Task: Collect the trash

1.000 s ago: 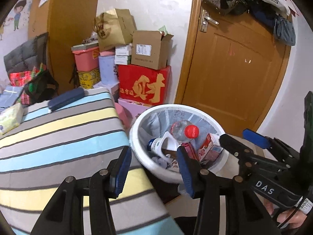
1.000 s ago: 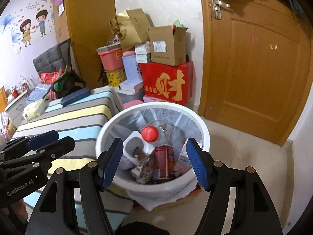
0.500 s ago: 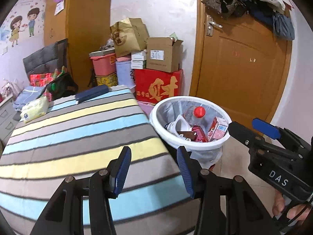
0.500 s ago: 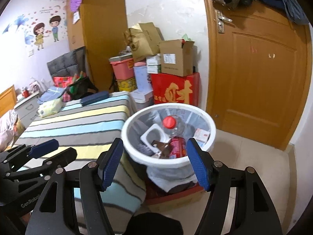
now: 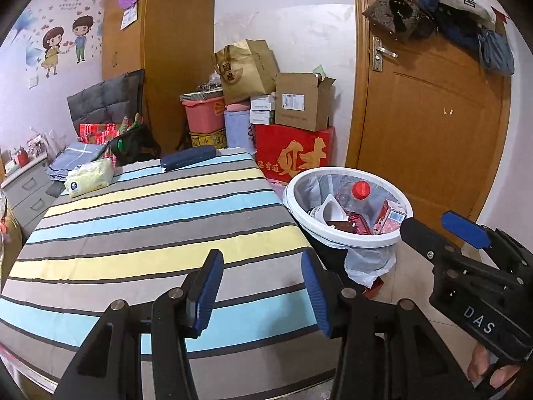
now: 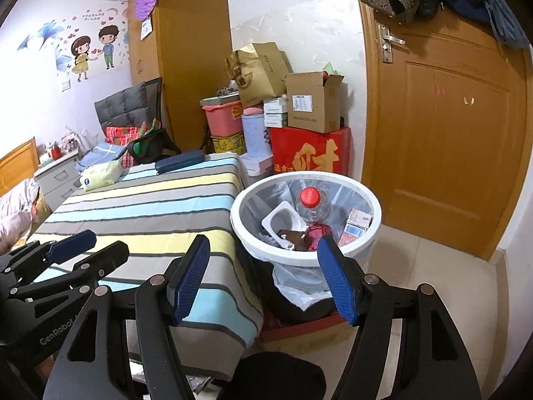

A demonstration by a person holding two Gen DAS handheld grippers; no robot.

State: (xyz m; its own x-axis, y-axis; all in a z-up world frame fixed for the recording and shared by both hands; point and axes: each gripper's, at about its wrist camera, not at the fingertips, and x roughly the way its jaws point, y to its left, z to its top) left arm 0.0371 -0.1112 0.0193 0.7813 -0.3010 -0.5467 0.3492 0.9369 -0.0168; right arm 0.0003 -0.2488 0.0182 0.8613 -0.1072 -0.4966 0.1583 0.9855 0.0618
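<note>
Striped counter (image 5: 150,220) lies bare of trash; at two o'clock, trash bin (image 5: 346,236) holds bottle, cartons. We note left gripper (image 5: 261,288) and right gripper (image 6: 263,275) jaws apart, empty — collecting likely done.

A white waste bin (image 6: 363,245) lined with a clear bag stands on the tiled floor beside a striped tabletop (image 6: 150,200), holding a red-capped plastic bottle (image 6: 313,205), a white tub (image 6: 283,221), a red can (image 6: 316,235) and small cartons (image 6: 356,223). The right hand-held gripper (image 6: 263,276) hangs empty before the bin, blue pads wide apart; the left hand-held gripper (image 6: 88,250), also empty, sits at lower left. A dark case (image 6: 180,161) and tissue pack (image 6: 100,175) lie at the tabletop's far end.
</note>
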